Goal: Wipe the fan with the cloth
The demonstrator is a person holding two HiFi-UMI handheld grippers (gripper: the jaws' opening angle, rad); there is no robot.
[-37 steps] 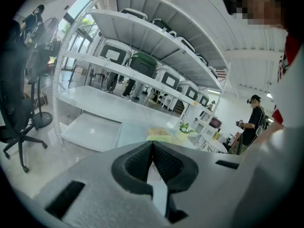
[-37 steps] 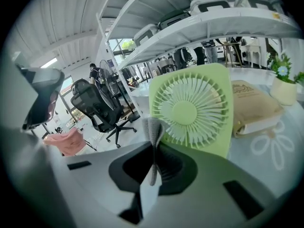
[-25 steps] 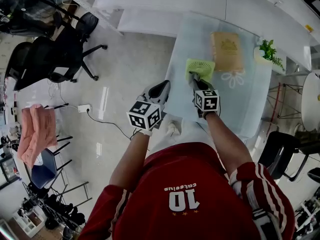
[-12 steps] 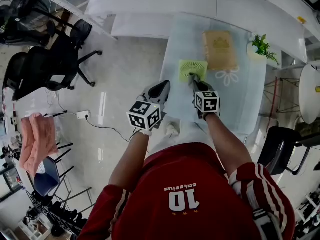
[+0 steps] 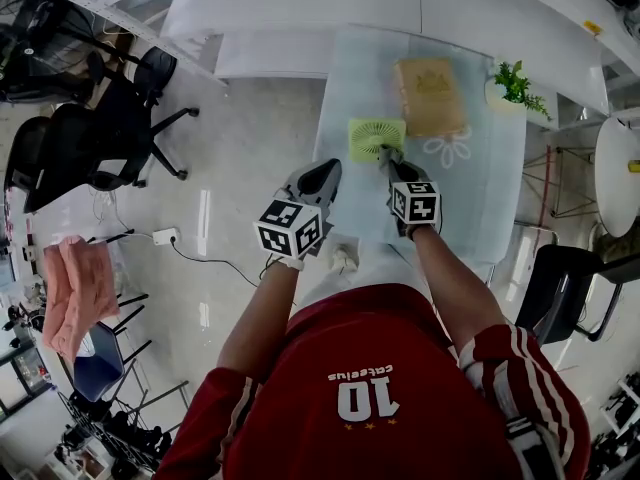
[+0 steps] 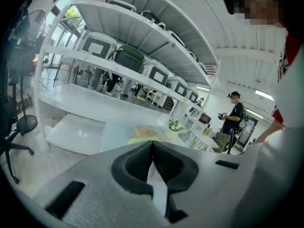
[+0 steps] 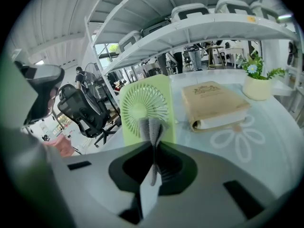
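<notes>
A light green square fan [image 5: 375, 136] stands upright on the pale glass table [image 5: 480, 198]; in the right gripper view the fan [image 7: 145, 106] shows its round grille just ahead of the jaws. My right gripper [image 5: 385, 156] sits at the fan's near edge. Its jaws [image 7: 153, 148] are shut on a small grey ribbed fold, apparently the cloth [image 7: 151, 126], which sticks up in front of the grille. My left gripper [image 5: 325, 173] hovers off the table's left edge over the floor. Its jaws [image 6: 152, 144] are shut with nothing between them.
A tan book [image 5: 430, 96] lies just behind and right of the fan, and a small potted plant [image 5: 512, 86] stands at the table's far right. Black office chairs [image 5: 110, 118] stand on the floor to the left. A pink towel [image 5: 75, 288] hangs on a rack far left.
The head view has drifted, so the table and fan sit a little further left in frame. Both grippers hold their places, with the right one still at the fan's near edge.
</notes>
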